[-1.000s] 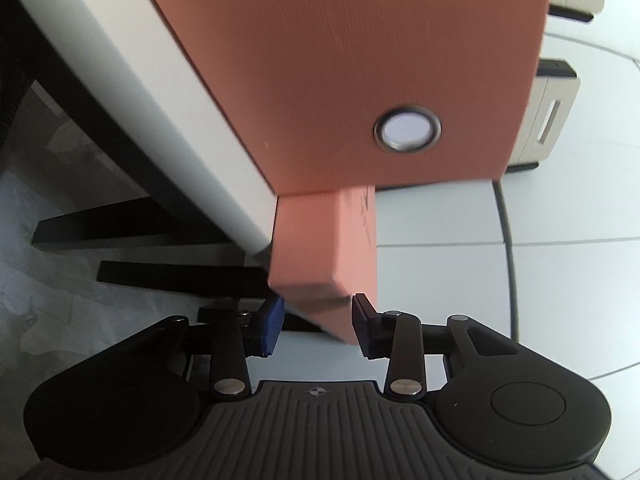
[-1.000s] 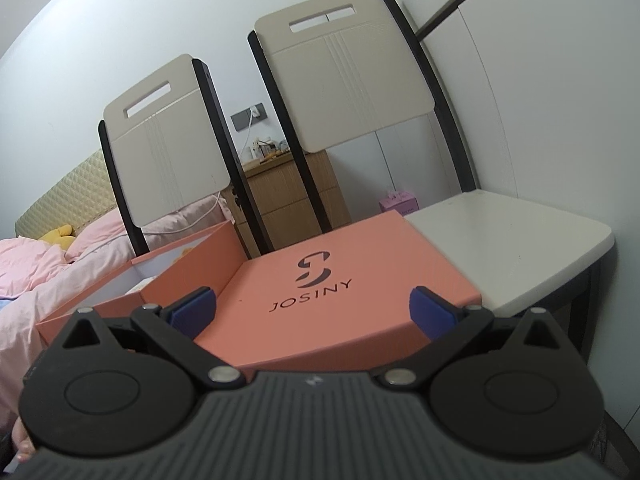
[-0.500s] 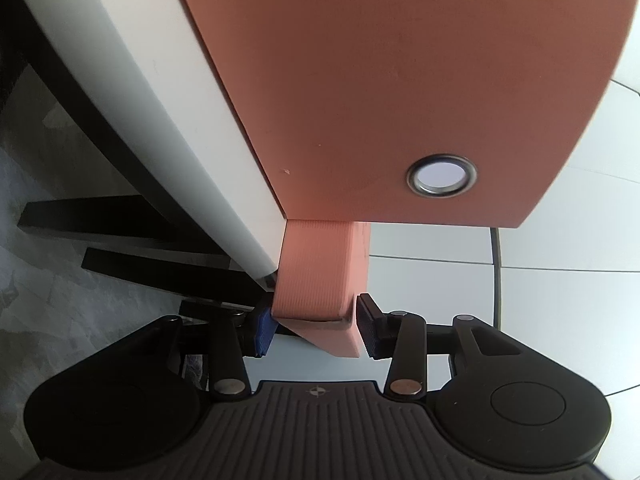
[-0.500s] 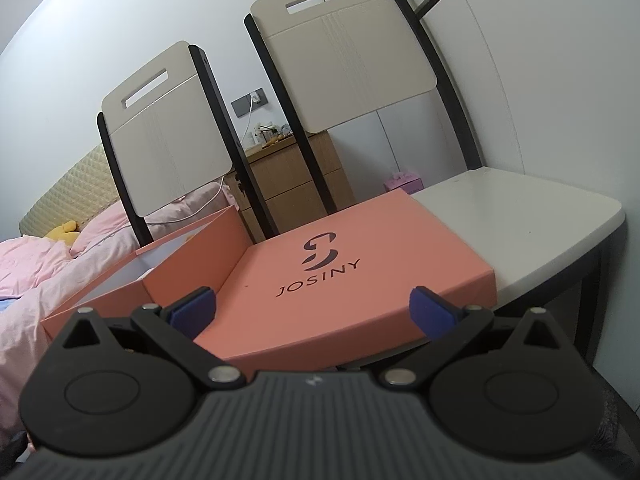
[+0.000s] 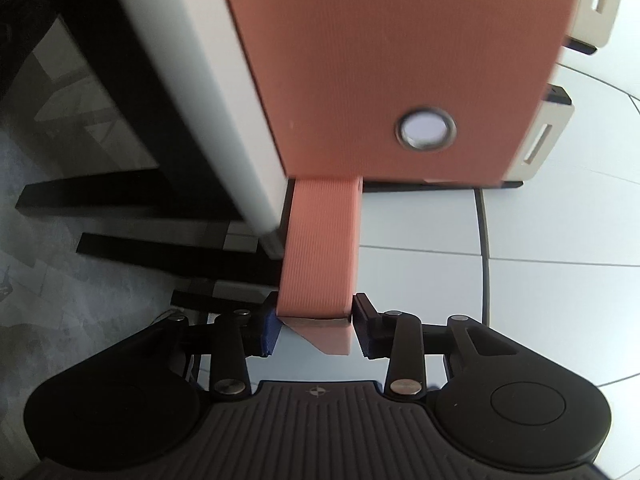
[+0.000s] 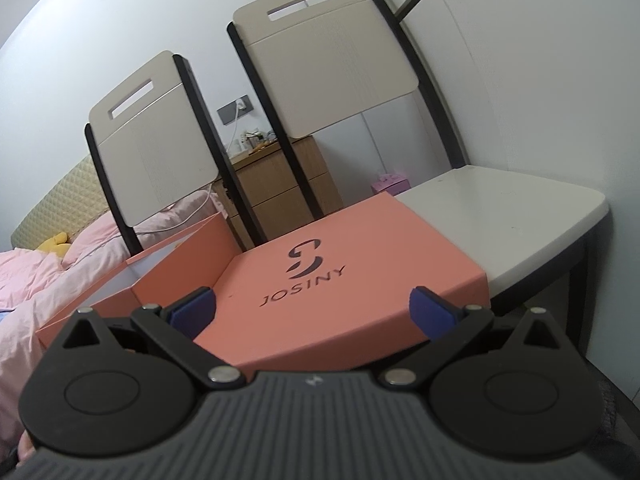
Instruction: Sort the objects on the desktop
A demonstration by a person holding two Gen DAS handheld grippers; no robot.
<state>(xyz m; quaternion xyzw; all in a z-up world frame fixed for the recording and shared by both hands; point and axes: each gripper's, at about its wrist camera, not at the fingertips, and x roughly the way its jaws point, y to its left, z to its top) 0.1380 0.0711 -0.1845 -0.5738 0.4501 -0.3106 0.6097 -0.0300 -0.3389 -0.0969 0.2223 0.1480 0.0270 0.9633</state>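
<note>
Left tongs [image 5: 314, 330] pinch 1 orange lid [image 5: 320, 256]; 2 chairs [image 6: 316, 72] behind.

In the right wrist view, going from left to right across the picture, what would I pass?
Pink bedding → open orange box → orange lid marked JOSINY → white chair seat. The right hand-held gripper sits in front, jaws wide open.

We see a white chair seat [image 6: 504, 208] carrying an orange lid [image 6: 344, 280] marked JOSINY, which overhangs the seat's front edge. Just beside it, on the left, sits an open orange box [image 6: 176, 268]; what carries that we cannot tell.
</note>
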